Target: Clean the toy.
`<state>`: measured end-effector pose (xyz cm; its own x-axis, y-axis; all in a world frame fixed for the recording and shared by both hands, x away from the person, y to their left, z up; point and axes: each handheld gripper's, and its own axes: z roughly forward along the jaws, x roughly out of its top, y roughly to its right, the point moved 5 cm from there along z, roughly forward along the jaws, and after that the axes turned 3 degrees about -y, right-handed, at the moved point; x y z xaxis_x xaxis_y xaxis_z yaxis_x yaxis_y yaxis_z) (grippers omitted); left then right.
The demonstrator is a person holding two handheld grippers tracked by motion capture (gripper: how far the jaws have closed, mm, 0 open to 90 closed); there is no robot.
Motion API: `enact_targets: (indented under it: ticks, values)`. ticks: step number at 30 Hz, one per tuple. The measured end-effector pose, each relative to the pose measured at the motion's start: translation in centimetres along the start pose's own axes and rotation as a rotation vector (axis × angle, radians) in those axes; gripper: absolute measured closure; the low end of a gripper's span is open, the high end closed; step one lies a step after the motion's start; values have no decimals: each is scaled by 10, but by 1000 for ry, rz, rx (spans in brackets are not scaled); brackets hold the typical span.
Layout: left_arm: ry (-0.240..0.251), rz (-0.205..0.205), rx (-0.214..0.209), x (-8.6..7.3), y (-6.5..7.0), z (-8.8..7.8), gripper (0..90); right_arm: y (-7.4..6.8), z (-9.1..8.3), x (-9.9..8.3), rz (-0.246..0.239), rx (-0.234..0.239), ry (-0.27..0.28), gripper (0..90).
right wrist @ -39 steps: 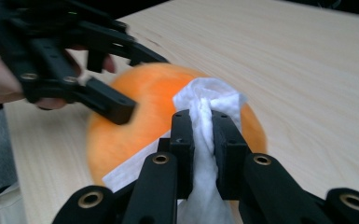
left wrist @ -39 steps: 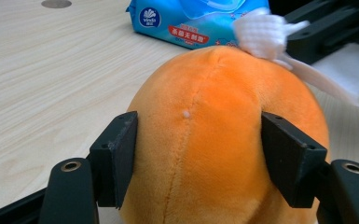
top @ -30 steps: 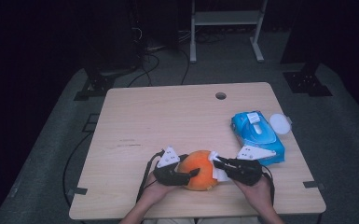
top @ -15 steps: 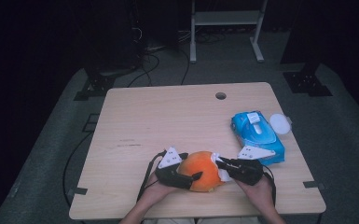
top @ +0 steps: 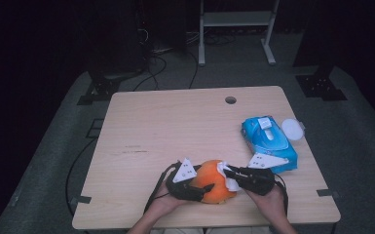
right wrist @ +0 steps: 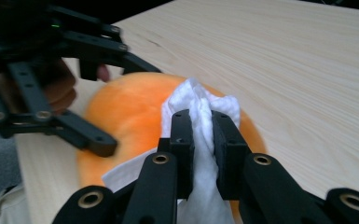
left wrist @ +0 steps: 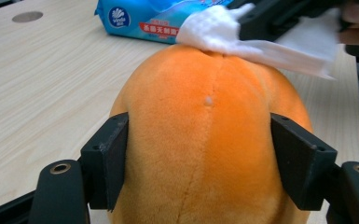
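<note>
jaws of left gripper closing on orange plush, right gripper pinching white wipe.

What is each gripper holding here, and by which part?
The left gripper clamps the orange plush toy across its sides. The right gripper pinches a bunched white wipe at its middle, against the toy's top.

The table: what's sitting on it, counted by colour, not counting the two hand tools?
Orange: 1, plush toy
Blue: 1, wet-wipes pack
White: 2, wipe pinched against the toy, round lid at the table's edge
Total: 4
</note>
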<state>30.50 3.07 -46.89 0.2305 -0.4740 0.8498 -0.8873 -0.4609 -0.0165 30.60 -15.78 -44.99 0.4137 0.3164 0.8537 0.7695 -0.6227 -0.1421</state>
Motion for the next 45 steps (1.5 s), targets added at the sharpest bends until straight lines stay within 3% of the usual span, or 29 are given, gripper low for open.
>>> enact_targets:
  ticks: [2, 4, 5, 7, 9, 11, 14, 15, 16, 18, 20, 22, 23, 26, 30, 31, 32, 34, 36, 40, 42, 45]
  values:
    - [15, -24, -20, 1, -2, -1, 221, 3, -1, -2, 8, -8, -7, 794]
    - [6, -137, -26, 1, -10, 2, 75, 2, -1, -2, 3, -5, -7, 794]
    - [-8, -172, -34, 0, -13, 4, 15, -1, 0, -1, -9, -5, -8, 795]
    - [-18, -211, -90, -5, -14, 7, 18, -7, 0, 2, -28, 9, -2, 793]
    - [-16, -181, -88, -5, -14, 5, 132, -15, 0, 6, -54, 21, 4, 792]
    - [7, -110, -46, 0, -11, 1, 233, -22, 1, 10, -77, 39, 15, 792]
    - [67, 59, 91, 9, -2, -3, 293, -26, 0, 17, -125, 12, 24, 794]
    - [76, 108, 130, 11, 0, -4, 298, -23, -1, 18, -119, 0, 28, 794]
    - [84, 132, 137, 13, 2, -3, 296, -19, -3, 18, -102, -6, 39, 794]
    - [72, 140, 110, 10, 3, 1, 272, -9, -3, 14, -65, -14, 24, 794]
    - [78, 111, 92, 8, 0, 2, 184, -3, 0, 9, -45, -14, 4, 794]
    - [83, 14, 79, 7, -7, 2, 72, -2, 2, 7, -40, -14, -5, 795]
    - [59, -58, 58, 4, -13, 3, 32, -3, 2, 7, -47, -19, -11, 794]
    - [32, -142, 13, -2, -20, 3, 24, -7, 5, 7, -55, -13, -11, 794]
    - [28, -60, 39, 1, -13, 0, 184, -24, 9, 11, -99, 8, -6, 793]
    - [35, 2, 63, 3, -6, 1, 208, -28, 9, 13, -106, 18, 1, 793]
    - [39, 32, 71, 4, -3, 1, 228, -34, 10, 16, -129, 25, 14, 793]
    - [42, 80, 80, 6, 3, 2, 238, -36, 9, 19, -140, 27, 27, 794]
    - [43, 96, 85, 7, 4, 1, 245, -31, 6, 22, -139, 10, 36, 794]
    - [45, 78, 66, 5, 1, 1, 222, -10, 2, 15, -86, -41, 18, 794]
    - [39, 30, 49, 5, -3, 1, 141, -4, 2, 11, -60, -39, 13, 794]
    - [23, -88, 13, 2, -11, 1, 48, -6, 3, 9, -80, -50, 1, 795]
